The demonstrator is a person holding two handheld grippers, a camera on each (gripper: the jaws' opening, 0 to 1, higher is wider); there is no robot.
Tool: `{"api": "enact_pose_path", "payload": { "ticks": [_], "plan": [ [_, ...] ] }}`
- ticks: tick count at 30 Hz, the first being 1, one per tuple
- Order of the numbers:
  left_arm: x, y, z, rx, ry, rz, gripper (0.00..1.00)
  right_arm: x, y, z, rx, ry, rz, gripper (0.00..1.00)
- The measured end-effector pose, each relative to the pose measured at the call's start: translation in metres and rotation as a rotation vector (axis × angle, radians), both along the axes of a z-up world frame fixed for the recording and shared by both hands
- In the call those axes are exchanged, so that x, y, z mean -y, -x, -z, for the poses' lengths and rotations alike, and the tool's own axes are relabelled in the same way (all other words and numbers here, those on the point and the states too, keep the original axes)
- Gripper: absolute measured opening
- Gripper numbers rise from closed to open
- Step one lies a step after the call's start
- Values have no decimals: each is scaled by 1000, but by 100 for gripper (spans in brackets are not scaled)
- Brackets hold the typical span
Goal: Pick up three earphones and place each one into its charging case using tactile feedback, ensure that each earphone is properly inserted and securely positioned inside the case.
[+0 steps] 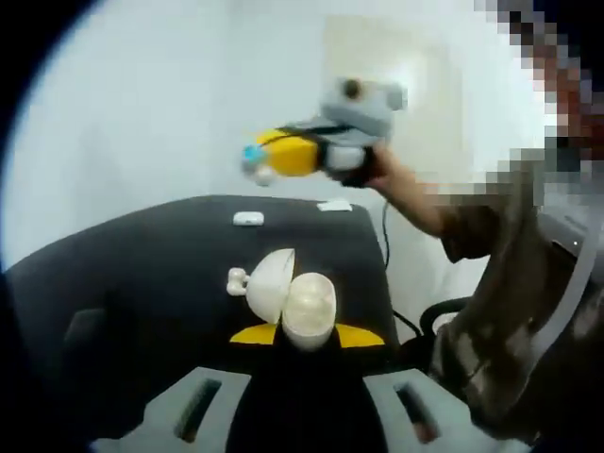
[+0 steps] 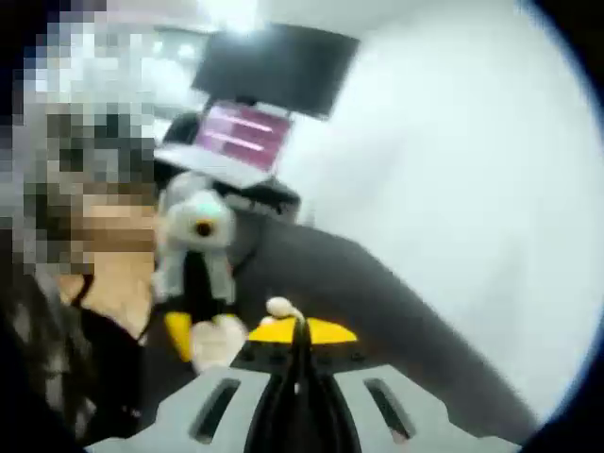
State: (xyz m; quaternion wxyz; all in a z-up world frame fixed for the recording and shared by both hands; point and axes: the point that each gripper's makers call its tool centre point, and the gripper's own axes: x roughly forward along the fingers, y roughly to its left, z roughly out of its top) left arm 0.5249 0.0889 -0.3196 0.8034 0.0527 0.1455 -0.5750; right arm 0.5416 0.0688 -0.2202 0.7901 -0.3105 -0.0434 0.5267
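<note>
Insertion comes next, we judge: our left gripper (image 1: 307, 332) clamps the open charging case (image 1: 293, 297), our right gripper (image 2: 300, 330) pinches an earphone (image 2: 280, 307) well above it; another earphone (image 1: 248, 218) lies beyond the case.

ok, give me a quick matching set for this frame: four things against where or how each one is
Things:
1. open case
2. lifted earbud
3. laptop
4. table top

States:
a. black
b. held by the left gripper
c. screen lit pink
d. pinched in the right gripper

Pairs: 1-b, 2-d, 3-c, 4-a
</note>
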Motion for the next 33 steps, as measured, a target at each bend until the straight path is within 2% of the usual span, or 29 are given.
{"api": "enact_pose_path", "payload": {
  "ticks": [2,3,5,6,10,14,15,22,23,25,26,27,29,30,31,33],
  "plan": [
    [-1,-1,0,-6,3,-8,18,0,8,8,153,83,39,4],
    [-1,-2,0,-7,3,-10,18,0,10,15,252,150,60,4],
    [-1,-2,0,-6,2,-13,18,-5,15,33,295,243,37,5],
    [-2,-2,0,-4,2,-15,18,-7,16,37,316,265,26,5],
    [-2,-3,1,1,-2,-23,18,-13,16,46,486,396,6,5],
    [-2,-3,1,10,-7,-25,18,-12,14,58,631,546,-22,5],
    [-2,-3,1,12,-7,-23,18,-11,14,60,651,574,-24,5],
    [-3,-3,2,21,-12,-18,17,-16,17,62,671,616,-27,5],
    [-3,-2,2,20,-11,-17,17,-17,17,62,659,615,-25,5],
    [-3,-2,2,18,-10,-16,17,-15,17,61,571,567,-11,5],
    [-3,-2,2,18,-9,-17,17,-13,16,61,544,576,0,5],
    [-3,-2,2,19,-10,-17,17,-11,14,60,556,608,13,5],
    [-3,-2,1,23,-11,-19,17,-11,15,55,642,666,19,5],
    [-3,-2,1,25,-12,-20,17,-12,16,55,659,679,20,5],
    [-3,-2,1,25,-12,-20,17,-14,18,55,666,693,17,5],
    [-3,-1,0,11,-3,-17,17,-13,20,62,641,740,27,5]
  ]
}}
